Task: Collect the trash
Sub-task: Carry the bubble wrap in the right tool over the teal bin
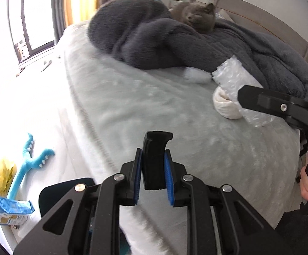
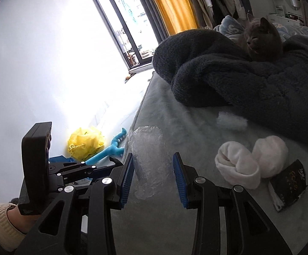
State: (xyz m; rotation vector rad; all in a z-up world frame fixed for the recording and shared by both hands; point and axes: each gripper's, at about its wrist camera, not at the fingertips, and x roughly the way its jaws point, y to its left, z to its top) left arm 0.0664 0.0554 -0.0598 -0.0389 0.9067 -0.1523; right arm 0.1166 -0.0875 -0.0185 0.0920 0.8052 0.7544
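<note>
My left gripper (image 1: pixel 154 170) is shut on a black curved plastic piece (image 1: pixel 155 161), held above the pale bed cover (image 1: pixel 132 106). My right gripper (image 2: pixel 152 176) is open, its blue pads either side of a clear crumpled plastic wrap (image 2: pixel 146 148) lying on the bed; the wrap also shows in the left wrist view (image 1: pixel 234 80) behind the right gripper's finger (image 1: pixel 281 106). A white fluff tuft (image 2: pixel 231 120) lies by the blanket. A black snack wrapper (image 2: pixel 290 187) lies at the right.
A dark grey fleece blanket (image 2: pixel 249 80) is heaped on the bed with a grey cat (image 2: pixel 260 40) on it. White rolled socks (image 2: pixel 251 161) lie on the bed. On the floor are a yellow crumpled bag (image 2: pixel 85 142), a blue toy (image 1: pixel 29 163) and a blue package (image 1: pixel 7 211).
</note>
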